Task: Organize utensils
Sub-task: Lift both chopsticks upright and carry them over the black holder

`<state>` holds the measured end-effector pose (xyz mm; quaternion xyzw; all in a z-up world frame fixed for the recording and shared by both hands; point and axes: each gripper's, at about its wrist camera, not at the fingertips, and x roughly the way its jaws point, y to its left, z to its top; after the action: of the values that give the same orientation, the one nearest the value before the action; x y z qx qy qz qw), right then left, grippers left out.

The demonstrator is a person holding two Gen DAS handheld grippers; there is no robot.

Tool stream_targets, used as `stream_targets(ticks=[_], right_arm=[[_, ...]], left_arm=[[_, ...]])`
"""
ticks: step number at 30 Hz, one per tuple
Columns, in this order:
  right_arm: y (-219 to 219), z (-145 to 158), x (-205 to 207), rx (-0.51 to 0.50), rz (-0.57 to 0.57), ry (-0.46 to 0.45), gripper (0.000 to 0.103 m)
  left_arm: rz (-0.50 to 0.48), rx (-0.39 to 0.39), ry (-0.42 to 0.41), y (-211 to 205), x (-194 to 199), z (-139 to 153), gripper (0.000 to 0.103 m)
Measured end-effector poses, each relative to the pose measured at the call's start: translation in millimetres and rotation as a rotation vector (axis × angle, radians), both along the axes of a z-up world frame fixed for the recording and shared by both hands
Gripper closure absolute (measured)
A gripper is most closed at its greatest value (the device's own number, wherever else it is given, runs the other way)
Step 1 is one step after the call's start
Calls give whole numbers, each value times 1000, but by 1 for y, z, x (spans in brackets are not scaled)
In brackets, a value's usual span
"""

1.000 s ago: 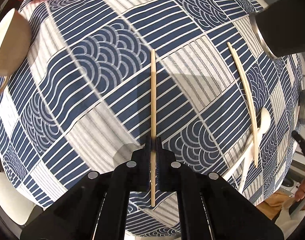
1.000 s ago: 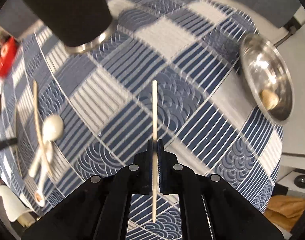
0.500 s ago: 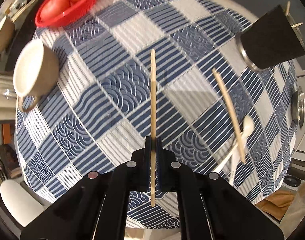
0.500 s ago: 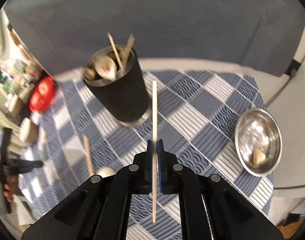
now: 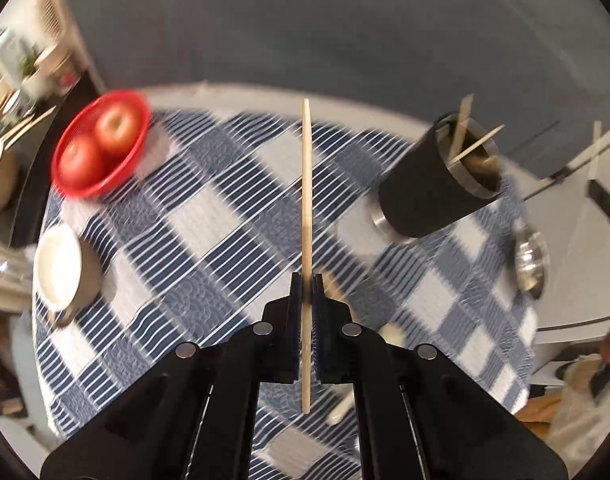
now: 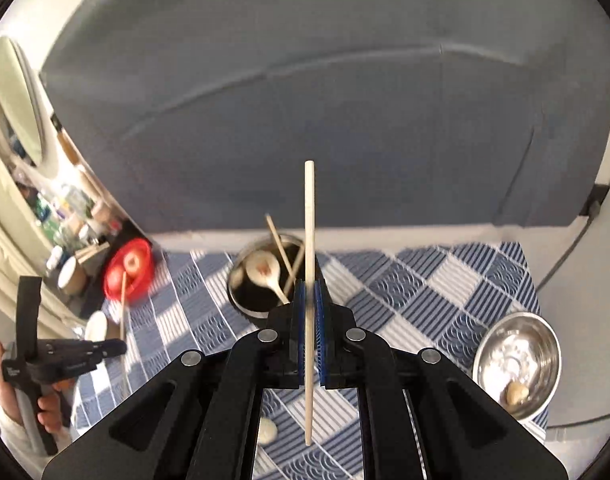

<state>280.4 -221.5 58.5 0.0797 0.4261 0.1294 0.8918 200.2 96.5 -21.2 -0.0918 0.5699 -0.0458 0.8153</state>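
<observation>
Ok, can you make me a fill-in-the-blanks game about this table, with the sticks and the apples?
1. Each gripper, left and right, is shut on one wooden ____.
2. The red basket holds two ____.
3. The white spoon stands inside the ____ utensil holder.
4. The small metal bowl sits on the blue and white ____.

Missing words: chopstick; apples; black; tablecloth

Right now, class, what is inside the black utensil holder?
Inside the black utensil holder: a white spoon and two wooden chopsticks. Its wall and the right gripper hide the bottom.
</observation>
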Motion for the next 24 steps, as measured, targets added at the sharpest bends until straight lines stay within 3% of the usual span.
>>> stream_targets(ticks=[12, 16, 22, 24], right_arm=[[-8, 14, 38, 149, 33, -61, 98], [-21, 10, 49, 266, 60, -87, 98], [-33, 0, 66, 351, 77, -106, 98], [-36, -5, 73, 425, 108, -102, 98]], left_arm=[[-153, -12, -154, -68, 61, 74, 98], [-157, 6, -185, -99, 81, 83, 98], [-193, -4, -221, -136, 105, 84, 98], [-201, -58, -236, -141, 109, 82, 98]])
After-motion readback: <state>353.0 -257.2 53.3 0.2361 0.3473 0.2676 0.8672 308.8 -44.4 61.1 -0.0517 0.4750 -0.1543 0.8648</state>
